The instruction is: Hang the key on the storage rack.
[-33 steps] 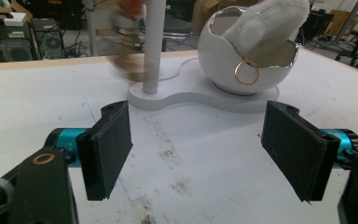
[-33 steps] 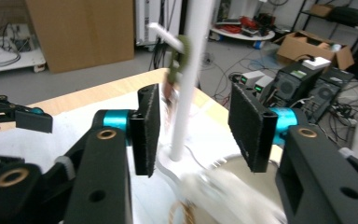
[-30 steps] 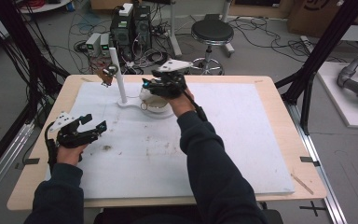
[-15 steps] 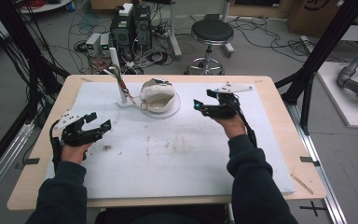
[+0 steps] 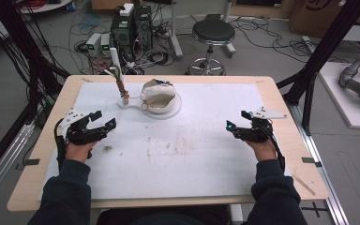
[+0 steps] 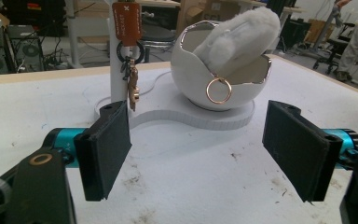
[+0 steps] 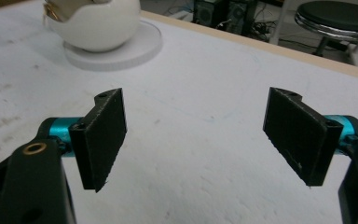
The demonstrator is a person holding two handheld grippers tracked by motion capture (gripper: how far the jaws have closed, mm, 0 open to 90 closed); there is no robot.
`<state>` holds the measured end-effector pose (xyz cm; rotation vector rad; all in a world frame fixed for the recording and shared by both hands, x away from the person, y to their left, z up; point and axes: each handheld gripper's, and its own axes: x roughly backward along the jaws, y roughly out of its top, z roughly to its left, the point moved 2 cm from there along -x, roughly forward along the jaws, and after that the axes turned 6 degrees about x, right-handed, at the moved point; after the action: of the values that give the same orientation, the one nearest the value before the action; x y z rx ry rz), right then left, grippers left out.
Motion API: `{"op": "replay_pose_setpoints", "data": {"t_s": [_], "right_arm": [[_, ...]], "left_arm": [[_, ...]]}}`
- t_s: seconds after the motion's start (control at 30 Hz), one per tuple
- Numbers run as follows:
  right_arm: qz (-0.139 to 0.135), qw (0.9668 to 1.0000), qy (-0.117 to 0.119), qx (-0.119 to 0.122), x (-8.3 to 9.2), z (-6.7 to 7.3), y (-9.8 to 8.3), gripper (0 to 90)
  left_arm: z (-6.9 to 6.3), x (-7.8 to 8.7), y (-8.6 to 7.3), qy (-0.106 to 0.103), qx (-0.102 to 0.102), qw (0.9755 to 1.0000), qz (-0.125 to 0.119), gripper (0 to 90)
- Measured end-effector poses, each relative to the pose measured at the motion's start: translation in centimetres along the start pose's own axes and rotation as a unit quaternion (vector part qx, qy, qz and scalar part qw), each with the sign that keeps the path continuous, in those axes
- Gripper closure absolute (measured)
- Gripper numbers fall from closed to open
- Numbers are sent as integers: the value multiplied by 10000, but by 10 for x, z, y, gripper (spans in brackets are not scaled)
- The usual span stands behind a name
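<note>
The left gripper rests on the white surface, jaws spread and empty, facing the white egg-shaped ceramic bowl holding a fluffy white keyring plush. The right gripper, jaws likewise spread and empty, sits well apart. The placing looks done; the next move probably calls for the orange-tagged keys hanging on the white post.

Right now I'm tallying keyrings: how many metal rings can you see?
2: a gold ring hanging on the white bowl, and a dark ring on the stand. Others may be hidden.
</note>
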<state>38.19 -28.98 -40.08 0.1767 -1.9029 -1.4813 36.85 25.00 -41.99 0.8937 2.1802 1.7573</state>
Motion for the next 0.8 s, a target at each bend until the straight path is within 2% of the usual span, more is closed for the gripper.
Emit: {"op": "replay_pose_setpoints", "data": {"t_s": [0.17,0.43,0.57,0.8], "right_arm": [[171,9997,-95,145,5,-2,-10,217],[231,9995,-199,84,12,-4,-17,217],[260,9993,-267,-24,15,-7,-22,217],[278,9989,-350,-152,18,-14,-29,217]], "left_arm": [[-3,-2,0,-52,-9,10000,-8,225],[-9,-2,0,-99,-102,9999,44,225],[-13,-4,-1,-160,-190,9996,96,225],[-15,-6,-2,-134,-258,9994,161,225]]}}
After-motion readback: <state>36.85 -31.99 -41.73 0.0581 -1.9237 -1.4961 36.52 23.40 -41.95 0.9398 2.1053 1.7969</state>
